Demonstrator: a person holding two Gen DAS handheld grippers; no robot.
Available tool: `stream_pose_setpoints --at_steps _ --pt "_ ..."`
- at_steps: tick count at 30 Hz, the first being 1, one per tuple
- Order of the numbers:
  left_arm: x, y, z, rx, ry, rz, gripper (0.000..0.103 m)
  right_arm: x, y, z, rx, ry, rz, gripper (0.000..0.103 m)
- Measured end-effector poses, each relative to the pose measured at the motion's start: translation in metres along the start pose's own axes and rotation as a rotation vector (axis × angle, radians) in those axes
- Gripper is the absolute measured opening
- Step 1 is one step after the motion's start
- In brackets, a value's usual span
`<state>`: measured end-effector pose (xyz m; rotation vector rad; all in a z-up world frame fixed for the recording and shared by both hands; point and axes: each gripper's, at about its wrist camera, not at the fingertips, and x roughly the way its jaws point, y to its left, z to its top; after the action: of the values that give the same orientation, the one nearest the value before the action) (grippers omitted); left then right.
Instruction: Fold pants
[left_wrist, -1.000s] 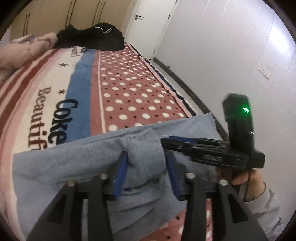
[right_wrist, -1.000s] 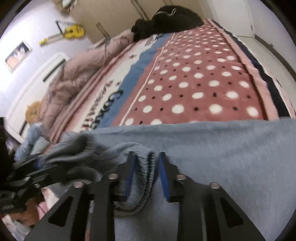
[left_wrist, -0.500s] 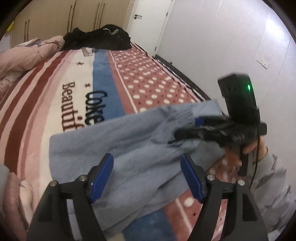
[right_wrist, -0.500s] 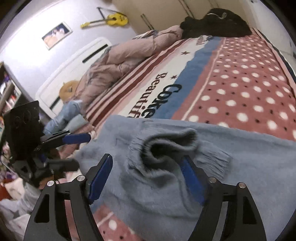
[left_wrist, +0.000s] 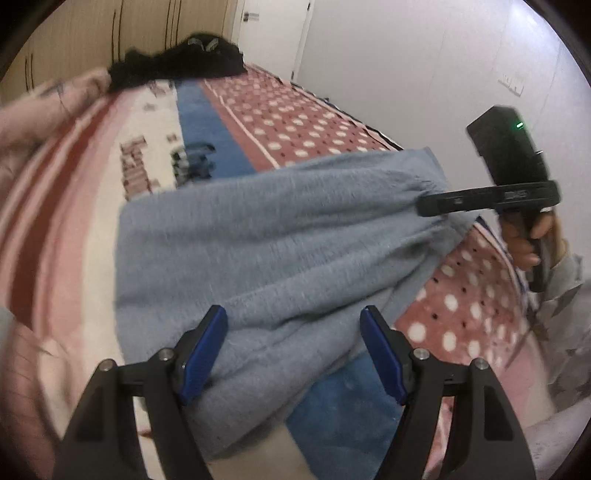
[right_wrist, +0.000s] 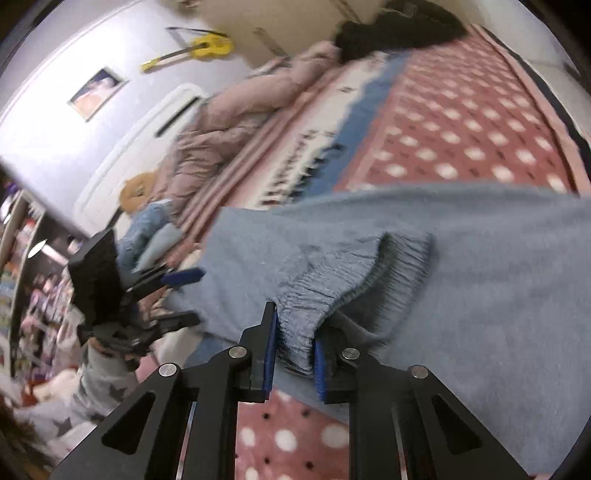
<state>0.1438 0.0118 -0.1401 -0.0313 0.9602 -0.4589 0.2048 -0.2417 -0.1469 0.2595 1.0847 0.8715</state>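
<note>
Right gripper: blue-padded jaws are pinching the gathered elastic waistband of the pants, the ribbed cloth bunching up between the pads. In the left wrist view the same tool is showing side-on at the garment's right corner, its tips buried in the fabric.

Left gripper: jaws are standing wide apart, holding nothing; it is hovering just above the near edge of the pants, cloth visible between and beyond the pads. In the right wrist view it is sitting off the garment's left end, also spread apart.

Pants: pale blue, soft knit, lying across the near part of the bed blanket, one layer doubled over, the near edge drooping over the bed's side. The waistband end is lifting slightly where the right tool is gripping it.

Surroundings: patterned blanket with polka dots, blue band and lettering; dark clothing heap at the far end, well apart from the work; pink quilt along the left side.

Step in hand, as judged: a fold is partway along, the right side taking hold for the next crease while the left side is free.

Next move calls for: the left tool closing on a matching edge or corner, so both ends are travelling together and the soft cloth is not sagging or skewing.
</note>
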Motion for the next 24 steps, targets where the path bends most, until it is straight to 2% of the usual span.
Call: stream_pose_setpoints --at_steps 3,5,7,8,9,12,13,15,17,20,21,22,23,24 --pt "0.008 0.000 -0.009 0.001 0.043 -0.013 0.071 0.014 -0.002 -0.003 0.004 0.029 -0.079 0.014" --pt "0.006 -0.004 -0.012 0.024 0.039 0.012 0.071 0.010 0.008 -0.001 -0.021 0.011 -0.117 0.022" --pt "-0.001 -0.005 -0.011 0.015 0.025 0.024 0.071 -0.002 0.014 0.000 -0.036 -0.038 -0.150 0.052" --pt "-0.005 -0.004 -0.011 0.006 0.011 0.023 0.071 -0.010 0.015 -0.001 -0.043 -0.067 -0.177 0.059" --pt "-0.014 -0.001 -0.009 -0.014 -0.022 0.011 0.071 -0.016 0.013 -0.001 -0.046 -0.079 -0.191 0.061" --pt "-0.030 0.007 -0.003 -0.063 -0.092 0.011 0.071 -0.022 -0.002 0.000 0.009 -0.081 -0.179 0.062" --pt "-0.034 0.010 0.000 -0.082 -0.114 0.025 0.071 -0.022 -0.006 0.002 0.032 -0.088 -0.148 0.062" --pt "-0.038 0.018 0.004 -0.114 -0.141 0.042 0.071 -0.019 -0.013 0.009 0.084 -0.101 -0.027 0.062" --pt "-0.036 0.022 0.005 -0.136 -0.143 0.045 0.071 -0.008 -0.015 0.019 0.117 -0.086 0.053 0.062" --pt "-0.027 0.029 0.005 -0.162 -0.130 0.053 0.071 0.012 -0.017 0.032 0.136 -0.060 0.027 0.057" --pt "-0.023 0.031 0.004 -0.168 -0.128 0.055 0.071 0.018 -0.016 0.034 0.139 -0.055 0.011 0.050" --pt "-0.020 0.032 0.004 -0.175 -0.128 0.053 0.071 0.024 -0.015 0.037 0.138 -0.058 -0.022 0.032" --pt "-0.017 0.034 0.003 -0.182 -0.125 0.048 0.071 0.025 -0.012 0.039 0.124 -0.070 -0.037 0.022" --pt "-0.014 0.035 0.002 -0.187 -0.118 0.045 0.071 0.025 -0.006 0.040 0.100 -0.096 -0.051 0.019"
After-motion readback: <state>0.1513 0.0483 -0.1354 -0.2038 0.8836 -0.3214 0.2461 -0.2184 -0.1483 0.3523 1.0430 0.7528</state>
